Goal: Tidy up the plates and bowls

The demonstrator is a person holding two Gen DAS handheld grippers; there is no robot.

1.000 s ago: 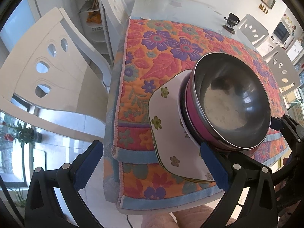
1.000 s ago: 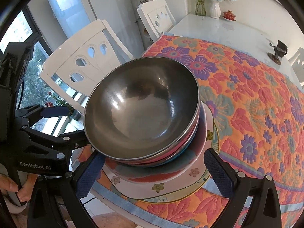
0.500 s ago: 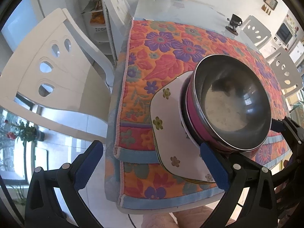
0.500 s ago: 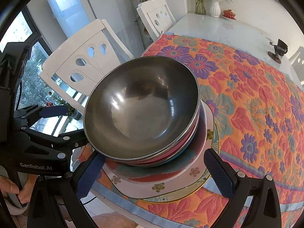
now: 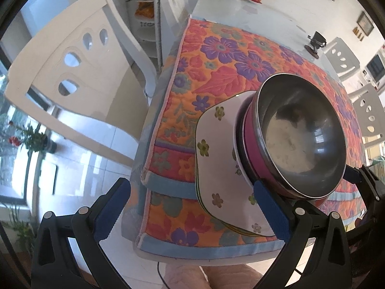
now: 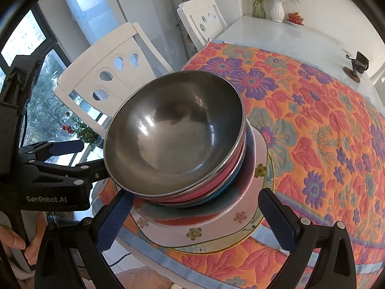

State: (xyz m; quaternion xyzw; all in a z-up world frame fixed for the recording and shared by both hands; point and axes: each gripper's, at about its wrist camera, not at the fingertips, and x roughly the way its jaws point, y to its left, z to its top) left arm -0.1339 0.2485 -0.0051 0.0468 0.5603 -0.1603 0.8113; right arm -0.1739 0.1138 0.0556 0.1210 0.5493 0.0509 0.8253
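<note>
A stack of steel bowls (image 6: 175, 137) with pink and blue outer walls sits on white flowered plates (image 6: 216, 226) near the front corner of the table. The same stack of bowls (image 5: 300, 134) and plates (image 5: 221, 159) shows in the left wrist view. My left gripper (image 5: 192, 209) is open and empty, to the left of the stack above the table's corner. My right gripper (image 6: 195, 216) is open, its fingers either side of the stack's front, not touching it that I can tell. The left gripper's body (image 6: 48, 180) shows at the left of the right wrist view.
An orange flowered cloth (image 6: 312, 120) covers the table. White chairs (image 5: 79, 79) stand along the left side. A small dark object (image 6: 356, 67), a white vase (image 6: 276, 9) and a red dish (image 6: 296, 16) are at the far end. More chairs (image 5: 365, 110) stand at the right.
The left gripper has drawn back and to the left a little, so the stack sits further right in its view. The right gripper has hardly moved.
</note>
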